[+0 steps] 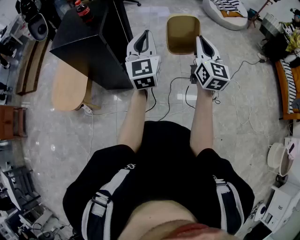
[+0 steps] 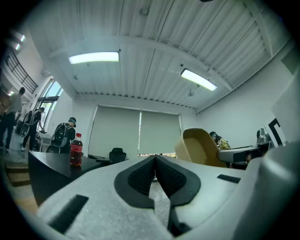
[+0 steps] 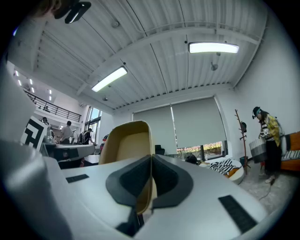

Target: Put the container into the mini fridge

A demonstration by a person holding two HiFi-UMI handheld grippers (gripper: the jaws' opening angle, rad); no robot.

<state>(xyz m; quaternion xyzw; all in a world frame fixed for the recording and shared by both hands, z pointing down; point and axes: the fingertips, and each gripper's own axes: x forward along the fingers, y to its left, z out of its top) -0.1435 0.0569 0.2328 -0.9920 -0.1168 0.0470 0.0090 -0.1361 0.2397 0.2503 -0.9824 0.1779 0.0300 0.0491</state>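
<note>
**Supervisor:** Which step was in hand?

**Operator:** Transport, by my reading. I had the right hand-held gripper clamped on the wall of the tan container, held clear of the floor. The left hand-held gripper was closed and empty.

**Supervisor:** Next move?

**Operator:** I took the black cabinet at left, with a bottle on top, for the mini fridge. I saw no open door, so the left one probably had to open it first. The floor was marble with loose cables. The room had strip lights and drawn blinds.
</note>
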